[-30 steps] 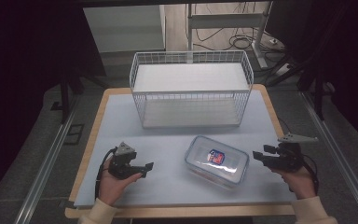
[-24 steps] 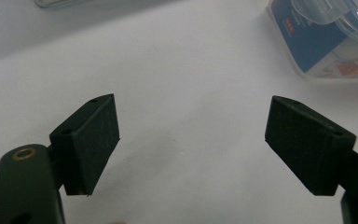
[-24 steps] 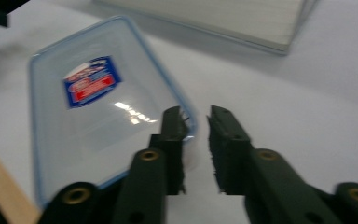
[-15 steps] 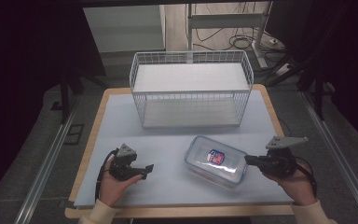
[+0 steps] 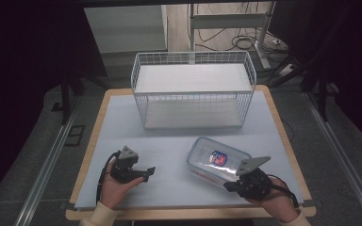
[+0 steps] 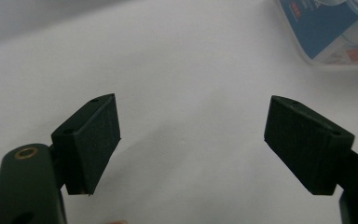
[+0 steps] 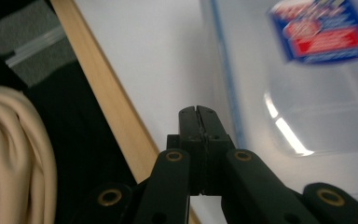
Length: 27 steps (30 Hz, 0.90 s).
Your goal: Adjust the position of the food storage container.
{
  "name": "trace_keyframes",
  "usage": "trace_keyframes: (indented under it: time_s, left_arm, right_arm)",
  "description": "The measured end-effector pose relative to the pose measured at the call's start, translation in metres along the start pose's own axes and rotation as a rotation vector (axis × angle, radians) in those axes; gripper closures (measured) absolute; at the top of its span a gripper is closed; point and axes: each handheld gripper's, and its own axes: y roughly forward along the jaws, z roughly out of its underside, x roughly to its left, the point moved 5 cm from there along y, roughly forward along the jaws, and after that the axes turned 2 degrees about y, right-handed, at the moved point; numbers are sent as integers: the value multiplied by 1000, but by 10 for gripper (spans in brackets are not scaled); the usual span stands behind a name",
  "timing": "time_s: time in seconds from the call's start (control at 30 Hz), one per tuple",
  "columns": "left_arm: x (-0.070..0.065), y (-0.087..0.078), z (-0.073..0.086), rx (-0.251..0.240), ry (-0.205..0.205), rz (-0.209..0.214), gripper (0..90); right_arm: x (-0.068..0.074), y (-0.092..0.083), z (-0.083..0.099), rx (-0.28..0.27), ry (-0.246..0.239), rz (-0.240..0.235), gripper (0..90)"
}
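A table [image 5: 122, 117] topped with a pale blue-grey mat and edged in light wood carries a white wire basket [image 5: 193, 89] at its far edge, centred, with its open front facing the person. Nearer the person, toward the right part of the table's near half, a clear plastic container [image 5: 217, 162] lies flat with a blue and red label on its lid, set at an angle to the table's edges. The left gripper [image 5: 147, 172] is held in the person's left hand [image 5: 115, 186] over the near left part of the table, its jaws spread wide apart with nothing between them; in the left gripper view the two black pads [image 6: 93, 140] frame bare mat, and a corner of the container [image 6: 335, 28] shows at the upper right. The right gripper [image 5: 228, 186], held in the right hand [image 5: 273, 207], sits at the near right edge of the table, just beside the container's near corner. In the right gripper view its jaws are pressed together with nothing held, the tips [image 7: 198, 114] next to the container's [image 7: 307, 93] blue-rimmed side, the wooden table edge [image 7: 107, 93] running beside them.
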Motion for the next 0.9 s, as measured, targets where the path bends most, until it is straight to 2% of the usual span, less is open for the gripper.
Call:
trace_keyframes:
  time_s: [0.13, 0.3, 0.33, 0.43, 0.63, 0.73, 0.9]
  left_arm:
    - [0, 1, 1, 7, 4, -1, 182]
    - [0, 1, 1, 10, 4, 0, 182]
    - [0, 1, 1, 11, 4, 0, 183]
    - [1, 1, 1, 1, 9, -14, 185]
    - [2, 0, 2, 3, 9, -14, 188]
    - [2, 1, 3, 8, 9, -15, 187]
    - [2, 1, 2, 3, 2, -18, 183]
  right_arm:
    - [3, 12, 10, 59, -11, -3, 895]
    - [-1, 19, 15, 83, -25, 28, 895]
    - [-2, 19, 16, 85, -27, 44, 896]
    - [-3, 19, 17, 81, -30, 42, 896]
    - [-5, 17, 19, 85, -25, 55, 896]
    - [-12, 13, 22, 82, -8, 84, 896]
    - [-30, 6, 27, 59, 26, 102, 896]
